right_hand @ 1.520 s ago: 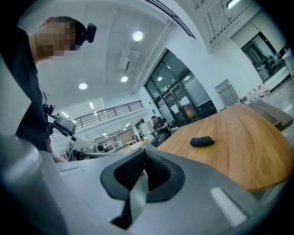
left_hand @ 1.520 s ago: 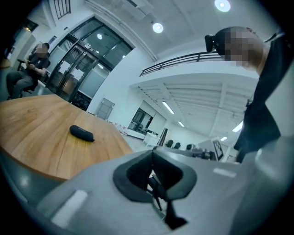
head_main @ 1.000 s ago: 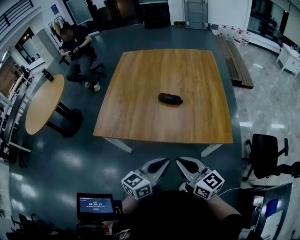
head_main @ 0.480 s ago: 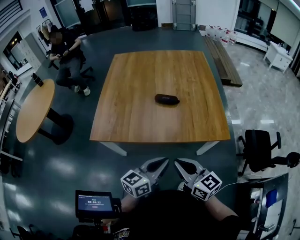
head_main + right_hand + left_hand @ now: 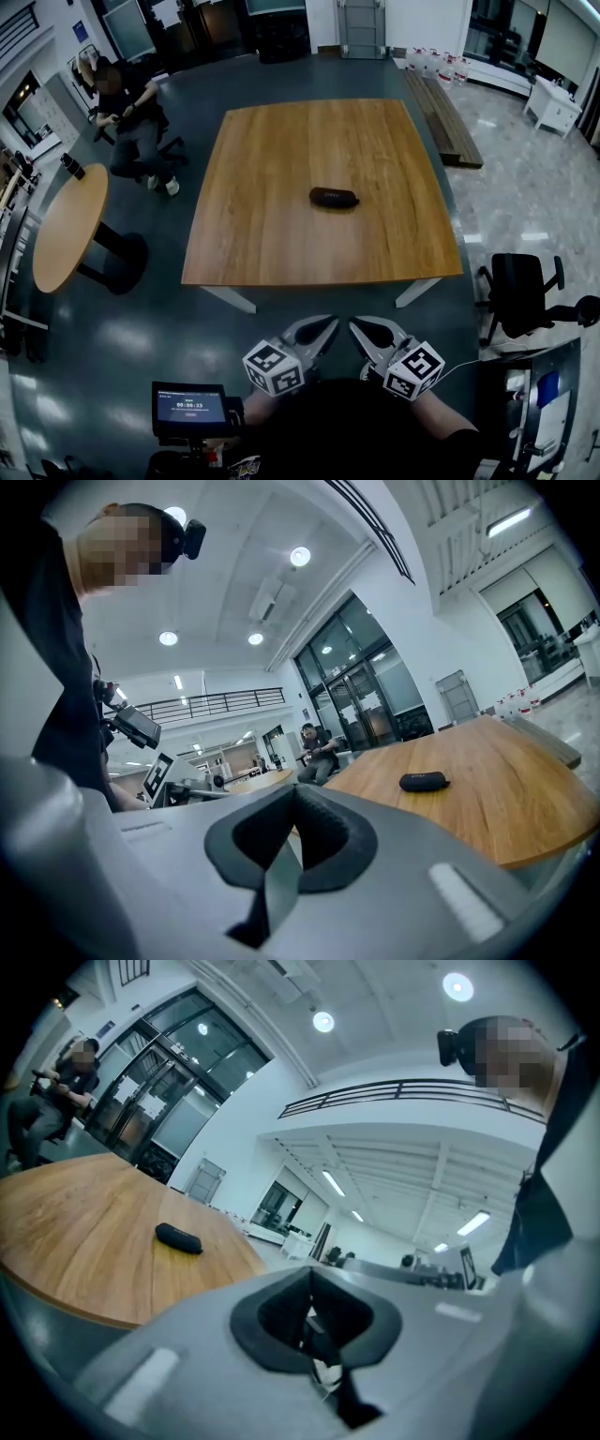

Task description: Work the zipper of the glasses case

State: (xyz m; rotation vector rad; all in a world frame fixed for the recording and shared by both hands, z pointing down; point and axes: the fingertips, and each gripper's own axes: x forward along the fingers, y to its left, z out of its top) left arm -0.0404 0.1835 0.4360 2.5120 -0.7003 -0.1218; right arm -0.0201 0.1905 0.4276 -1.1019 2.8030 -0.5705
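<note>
A black glasses case [image 5: 334, 197] lies near the middle of the square wooden table [image 5: 272, 244]. It also shows far off in the left gripper view as the case [image 5: 178, 1237] and in the right gripper view as the case [image 5: 424, 781]. My left gripper [image 5: 330, 325] and right gripper [image 5: 357, 325] are held close to my body, well short of the table's near edge. Both are shut with nothing between their jaws, tips leaning toward each other.
A round wooden table [image 5: 67, 228] stands at the left. A seated person [image 5: 127, 112] is beyond it. A black office chair [image 5: 521, 292] sits at the right, a small screen [image 5: 190, 409] at my lower left. A wooden bench [image 5: 445, 117] lies behind the table.
The view has shifted slightly, so the table and case sit a little further left and higher. Both grippers stay shut in the same spot in front of me.
</note>
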